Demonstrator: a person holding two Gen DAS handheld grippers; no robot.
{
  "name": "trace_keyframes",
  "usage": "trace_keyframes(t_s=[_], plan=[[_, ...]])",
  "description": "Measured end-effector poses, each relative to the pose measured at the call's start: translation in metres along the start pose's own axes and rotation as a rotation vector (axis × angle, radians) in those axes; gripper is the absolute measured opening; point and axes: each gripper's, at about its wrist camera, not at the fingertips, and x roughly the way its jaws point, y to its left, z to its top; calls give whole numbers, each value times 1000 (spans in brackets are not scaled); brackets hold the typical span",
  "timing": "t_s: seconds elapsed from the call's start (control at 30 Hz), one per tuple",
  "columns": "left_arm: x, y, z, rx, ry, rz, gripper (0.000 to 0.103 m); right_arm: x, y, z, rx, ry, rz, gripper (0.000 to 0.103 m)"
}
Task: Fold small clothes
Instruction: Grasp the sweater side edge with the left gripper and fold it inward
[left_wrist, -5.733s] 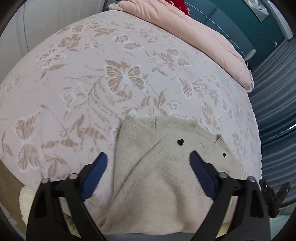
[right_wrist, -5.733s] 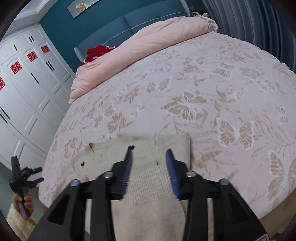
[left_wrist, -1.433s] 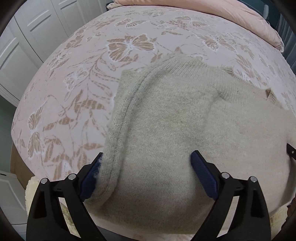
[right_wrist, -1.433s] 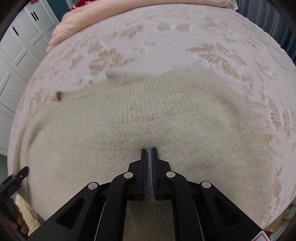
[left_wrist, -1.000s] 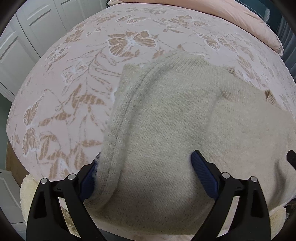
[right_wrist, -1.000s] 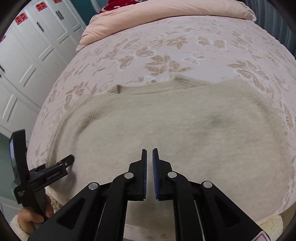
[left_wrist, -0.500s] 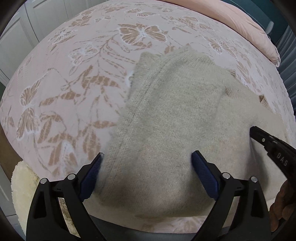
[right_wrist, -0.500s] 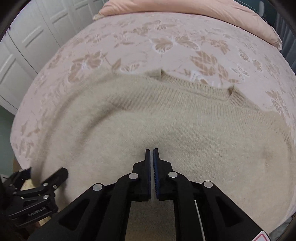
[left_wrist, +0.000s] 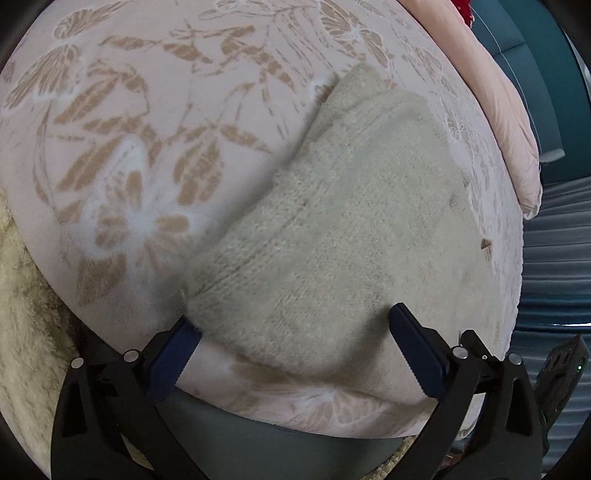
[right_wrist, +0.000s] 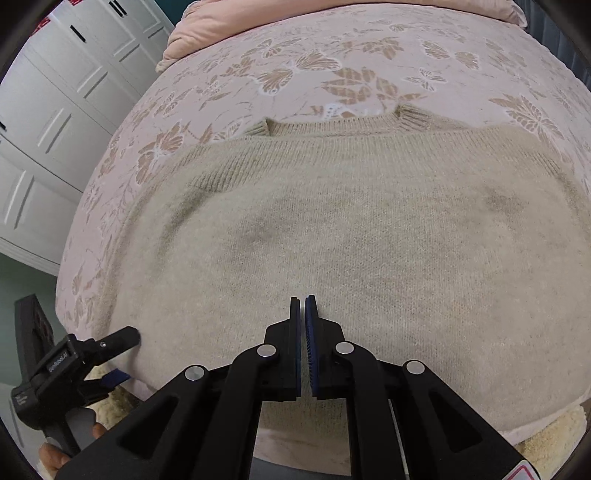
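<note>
Your bed, under a pink sheet printed with tan butterflies, fills both views from edge to edge. At 12 o'clock in your right wrist view a pink duvet lies bunched at the far end, and white wardrobe doors stand off toward 10 o'clock. The beige knit sweater lies flat on the sheet near the bed's front edge, its ribbed neckline toward 12 o'clock from your right wrist camera.

Your left gripper sits at the sweater's left corner with its blue-padded fingers spread wide apart; the left pad touches the knit's fuzzy edge at 7 o'clock while the right pad rests over the fabric at 5 o'clock. Nothing is pinched between them. In the right wrist view that same gripper shows at 8 o'clock, at the sweater's lower left corner.

Your right gripper hangs over the sweater's lower middle, fingers drawn nearly together with only a thin slit between the pads and no fabric caught in them.
</note>
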Motion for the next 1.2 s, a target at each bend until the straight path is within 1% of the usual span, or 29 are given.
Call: trace_keyframes(t_s=[0.03,0.07,0.13,0.17,0.2,0.23,0.3,0.37,0.43,0.5,0.57,0.6,0.67,0.7,0.73,0.77,0.8,0.87,0.9,0.93,0.97,1.03,1.1,1.13,1.17,1.2], plan=[[-1,-4,1,20,-4,5,96,10,0,-1,-4,25,-13,7],[-3,-8,2,37,-12,10,93,17,-1,-2,-6,31,-24,7],[-4,-14,5,60,-10,27,90,12,2,0,-7,17,-34,8],[-4,-15,7,60,-7,33,89,7,6,3,-11,5,-22,9],[-3,-12,7,55,-5,37,86,4,9,8,-11,3,10,9],[-1,-11,7,52,-1,42,83,3,12,14,-6,10,51,9],[0,-9,7,57,-3,40,83,4,25,34,-14,14,91,9],[1,-11,7,69,-7,49,84,12,46,56,-71,11,114,9],[2,-13,6,86,-7,56,85,30,71,77,-115,21,95,9],[4,-14,6,93,-7,53,87,60,94,92,-143,89,120,9],[4,-13,6,98,-6,44,88,100,120,94,-166,211,157,8],[5,-13,6,98,-4,41,89,112,135,92,-205,210,112,8],[6,-13,6,91,0,27,91,117,160,86,-333,174,-6,8],[7,-13,7,84,3,17,93,115,168,85,-375,166,-42,8],[6,-12,8,71,4,6,94,110,170,84,-402,153,-51,8],[6,-10,9,54,4,-3,94,99,167,84,-407,127,-36,8],[5,-8,9,35,2,-12,94,85,158,85,-377,94,9,7],[4,-7,10,15,-1,-23,94,55,126,83,-263,43,117,7],[3,-8,11,19,-2,-19,91,40,104,78,-192,13,138,7],[2,-8,11,30,-3,-9,85,26,83,72,-138,-13,140,7],[1,-8,10,36,-9,5,82,14,63,62,-99,-36,133,7],[-2,-6,10,27,-19,9,75,-6,26,42,-31,-57,94,7],[-4,-4,10,17,-24,14,68,-14,0,23,2,-39,48,7],[-6,-3,8,16,-31,16,61,-16,-10,14,7,-26,28,7],[-8,-2,8,14,-39,22,57,-14,-16,5,7,-11,22,8],[-10,-1,7,10,-46,23,50,-7,-22,-2,4,16,19,7]])
